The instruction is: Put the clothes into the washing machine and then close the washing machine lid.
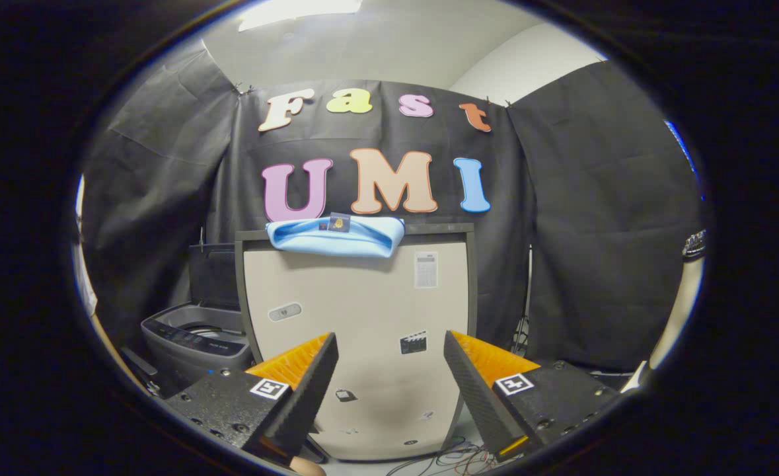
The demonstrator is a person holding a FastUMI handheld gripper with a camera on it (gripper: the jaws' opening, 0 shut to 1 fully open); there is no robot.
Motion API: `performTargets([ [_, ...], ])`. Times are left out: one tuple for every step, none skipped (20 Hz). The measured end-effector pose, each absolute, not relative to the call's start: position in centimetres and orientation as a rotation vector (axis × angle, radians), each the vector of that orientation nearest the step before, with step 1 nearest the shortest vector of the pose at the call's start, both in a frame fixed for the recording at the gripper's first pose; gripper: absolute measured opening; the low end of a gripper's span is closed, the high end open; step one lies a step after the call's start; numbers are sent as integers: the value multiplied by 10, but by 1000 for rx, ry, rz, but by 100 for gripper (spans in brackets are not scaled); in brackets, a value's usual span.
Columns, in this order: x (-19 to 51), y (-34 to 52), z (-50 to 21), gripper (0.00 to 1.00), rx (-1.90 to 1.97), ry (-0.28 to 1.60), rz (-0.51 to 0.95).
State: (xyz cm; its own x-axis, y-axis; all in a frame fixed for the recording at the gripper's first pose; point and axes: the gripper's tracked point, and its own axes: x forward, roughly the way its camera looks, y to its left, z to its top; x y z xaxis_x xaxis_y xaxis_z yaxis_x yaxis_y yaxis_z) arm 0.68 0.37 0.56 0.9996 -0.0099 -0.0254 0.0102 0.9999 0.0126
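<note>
Clothing for this task is a light blue folded garment, draped over the top edge of a tall beige cabinet. It lies toward the left half of that edge and hangs slightly down the front face, with a small dark tag on its upper side.

Washing machine: a grey top-loader, low and to the left of the cabinet, just beside its left edge. The lid stands raised at the back, and the tub opening is exposed.

Clearances: the cabinet front is flat and carries several small stickers. Black cloth walls close the booth behind and to both sides. Loose cables lie on the floor at the cabinet's base, below the right finger.

Gripper: the fingers are spread wide with nothing between them. Both tips point at the lower part of the cabinet front, well below the garment. The gripper is held level, aimed straight at the cabinet, with the washing machine off to the left beyond the left finger.
</note>
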Motion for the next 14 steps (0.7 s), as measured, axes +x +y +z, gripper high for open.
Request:
performTargets([
  [7,3,9,98,4,18,-20],
  [9,2,16,98,-10,8,-28],
  [11,2,22,98,-21,-4,-34],
  [14,2,26,97,-27,-4,-38],
  [19,1,29,97,-31,2,-42],
  [23,1,35,97,-28,8,-49],
  [28,2,43,97,-18,13,-51],
  [34,3,54,98,3,14,-52],
  [42,7,67,98,27,7,-49],
  [52,11,84,98,46,-7,-43],
  [62,14,99,98,59,-26,-41],
  [74,17,115,97,66,-39,-35],
  [87,22,128,97,69,-49,-27],
  [103,27,143,97,61,-51,-22],
])
